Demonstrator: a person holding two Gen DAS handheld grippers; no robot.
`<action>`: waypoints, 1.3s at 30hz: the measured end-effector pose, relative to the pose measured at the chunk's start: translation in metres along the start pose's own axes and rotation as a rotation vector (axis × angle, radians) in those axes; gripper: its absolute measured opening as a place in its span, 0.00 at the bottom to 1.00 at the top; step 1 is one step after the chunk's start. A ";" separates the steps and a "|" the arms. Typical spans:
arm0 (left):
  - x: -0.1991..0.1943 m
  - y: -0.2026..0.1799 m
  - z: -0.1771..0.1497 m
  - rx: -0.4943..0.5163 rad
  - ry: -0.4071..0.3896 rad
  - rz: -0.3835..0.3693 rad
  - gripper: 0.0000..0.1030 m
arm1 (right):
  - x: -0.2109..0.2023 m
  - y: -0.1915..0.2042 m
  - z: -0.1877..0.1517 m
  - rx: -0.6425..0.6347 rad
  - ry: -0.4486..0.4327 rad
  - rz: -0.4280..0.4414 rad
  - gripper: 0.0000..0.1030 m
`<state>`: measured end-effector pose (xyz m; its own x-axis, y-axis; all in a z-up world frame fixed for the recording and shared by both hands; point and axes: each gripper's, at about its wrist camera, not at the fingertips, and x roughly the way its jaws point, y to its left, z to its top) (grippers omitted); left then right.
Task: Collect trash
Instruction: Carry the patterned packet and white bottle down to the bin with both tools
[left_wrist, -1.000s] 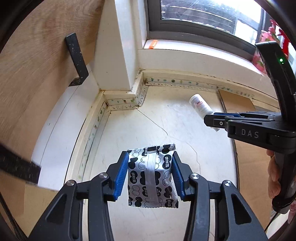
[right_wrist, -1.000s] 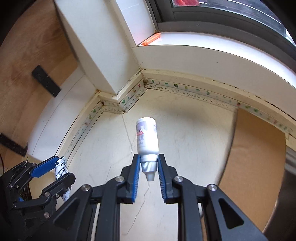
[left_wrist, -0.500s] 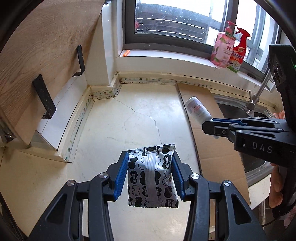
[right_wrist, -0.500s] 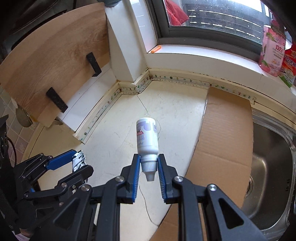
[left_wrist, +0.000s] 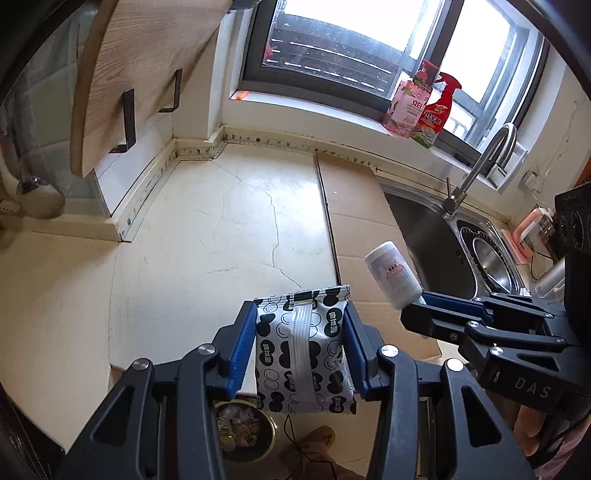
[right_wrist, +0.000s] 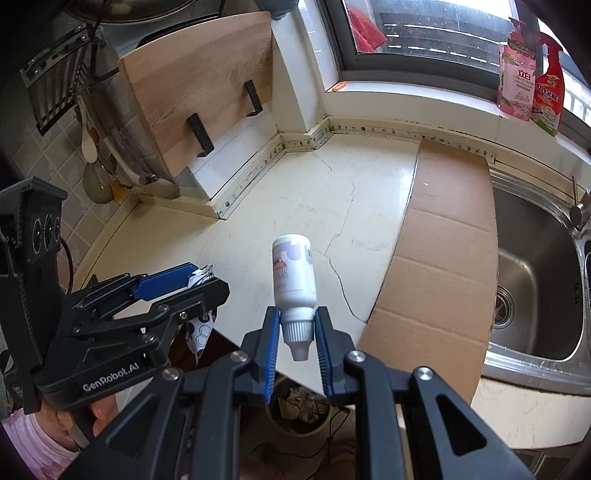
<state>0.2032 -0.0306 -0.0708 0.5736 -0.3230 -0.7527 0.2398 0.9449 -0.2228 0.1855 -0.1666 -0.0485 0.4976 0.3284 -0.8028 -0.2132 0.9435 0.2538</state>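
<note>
Between the left gripper's clamped jaws sat a black-and-white snack packet; right gripper pinched a white plastic bottle by its cap, both past the countertop's front edge. Carry step, seemingly: next, release over the trash bin below.

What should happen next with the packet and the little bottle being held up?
Probably carry both back over the trash bin below the counter edge, then let go. The left gripper clamps the spotted packet, the right gripper the white bottle, and the bin already holds scraps.
</note>
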 end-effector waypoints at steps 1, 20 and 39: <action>-0.004 -0.001 -0.006 -0.002 0.001 -0.007 0.42 | -0.004 0.003 -0.006 -0.004 -0.001 -0.003 0.19; -0.035 0.020 -0.123 -0.007 0.056 0.101 0.42 | 0.001 0.051 -0.129 -0.218 0.090 0.019 0.19; 0.084 0.076 -0.258 -0.154 0.233 0.214 0.42 | 0.159 0.015 -0.213 -0.180 0.370 0.108 0.19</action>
<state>0.0674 0.0273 -0.3107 0.3999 -0.1130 -0.9096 0.0022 0.9925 -0.1224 0.0824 -0.1098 -0.2875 0.1363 0.3556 -0.9246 -0.4073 0.8710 0.2749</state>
